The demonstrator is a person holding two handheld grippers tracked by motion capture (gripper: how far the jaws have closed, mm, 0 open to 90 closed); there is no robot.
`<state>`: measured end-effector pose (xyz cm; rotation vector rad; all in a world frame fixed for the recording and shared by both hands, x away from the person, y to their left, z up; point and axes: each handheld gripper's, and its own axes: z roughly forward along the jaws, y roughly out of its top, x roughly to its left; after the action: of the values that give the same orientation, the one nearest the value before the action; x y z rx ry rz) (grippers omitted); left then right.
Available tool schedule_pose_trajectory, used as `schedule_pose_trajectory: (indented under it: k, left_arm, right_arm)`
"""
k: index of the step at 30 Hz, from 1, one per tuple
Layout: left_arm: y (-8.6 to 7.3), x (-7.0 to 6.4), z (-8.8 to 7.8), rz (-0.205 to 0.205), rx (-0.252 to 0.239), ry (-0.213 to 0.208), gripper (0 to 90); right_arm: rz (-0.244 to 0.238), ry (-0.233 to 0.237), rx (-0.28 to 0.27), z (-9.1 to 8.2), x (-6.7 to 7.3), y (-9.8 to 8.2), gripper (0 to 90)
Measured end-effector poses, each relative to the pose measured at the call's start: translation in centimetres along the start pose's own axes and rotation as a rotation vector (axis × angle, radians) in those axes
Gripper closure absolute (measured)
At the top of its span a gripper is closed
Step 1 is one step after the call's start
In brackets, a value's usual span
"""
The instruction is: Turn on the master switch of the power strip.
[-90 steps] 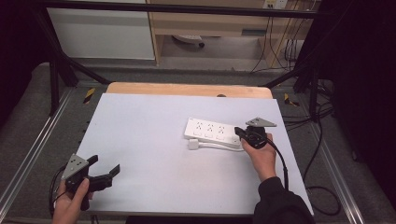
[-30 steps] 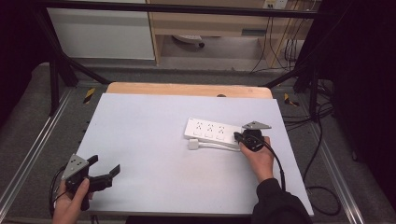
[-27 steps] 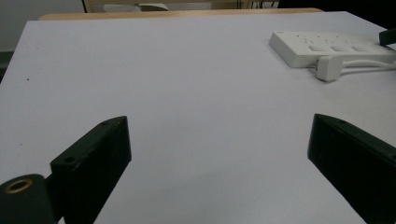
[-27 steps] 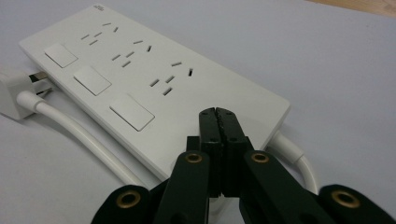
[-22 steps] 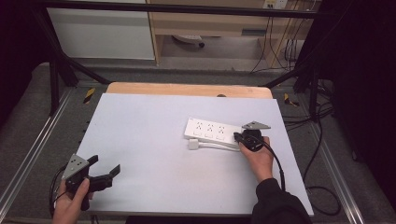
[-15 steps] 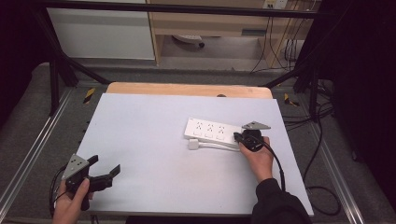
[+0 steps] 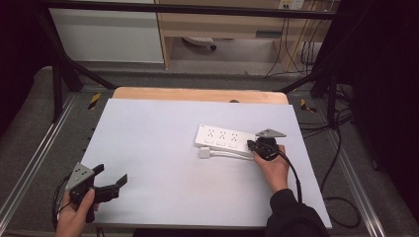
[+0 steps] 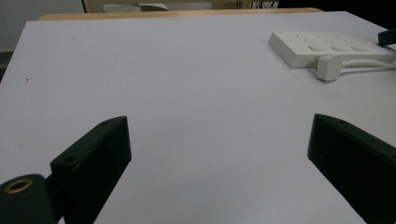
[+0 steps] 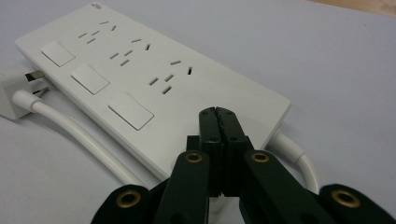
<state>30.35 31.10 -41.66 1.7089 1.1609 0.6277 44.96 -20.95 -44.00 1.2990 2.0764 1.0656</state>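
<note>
A white power strip [image 7: 225, 138] with three sockets and three switches lies right of the table's middle, also in the left gripper view [image 8: 327, 44]. Its white plug [image 7: 205, 153] rests on the table at the strip's left end [image 9: 14, 100], and the white cable [image 9: 79, 133] runs along its near side. My right gripper [image 7: 251, 144] is shut with nothing between its jaws. Its tips [image 9: 218, 112] are over the strip's [image 9: 140, 70] right end, beside the nearest switch; whether they touch it I cannot tell. My left gripper [image 7: 110, 175] stands open at the front left corner [image 8: 219, 140], holding nothing.
The pale blue-grey table top [image 7: 158, 143] has a wooden strip [image 7: 197, 95] along its far edge. Metal rails [image 7: 34, 158] run along both sides. Black cables [image 7: 341, 148] trail on the floor to the right. A white cabinet [image 7: 108, 34] stands beyond the table.
Since the earliest frame the right gripper has edged slightly left toward the strip's end. Over the last second nothing has visibly moved.
</note>
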Motion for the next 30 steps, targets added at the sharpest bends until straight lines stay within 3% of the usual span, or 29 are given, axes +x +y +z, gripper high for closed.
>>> schedule_pose_trajectory:
  k: [30]
  left_arm:
    - [-0.02,-0.08,-0.04,0.002,-0.001,0.001,6.1]
  right_arm:
    - [0.009,0.001,-0.031,-0.02,-0.41,-0.6,90.0]
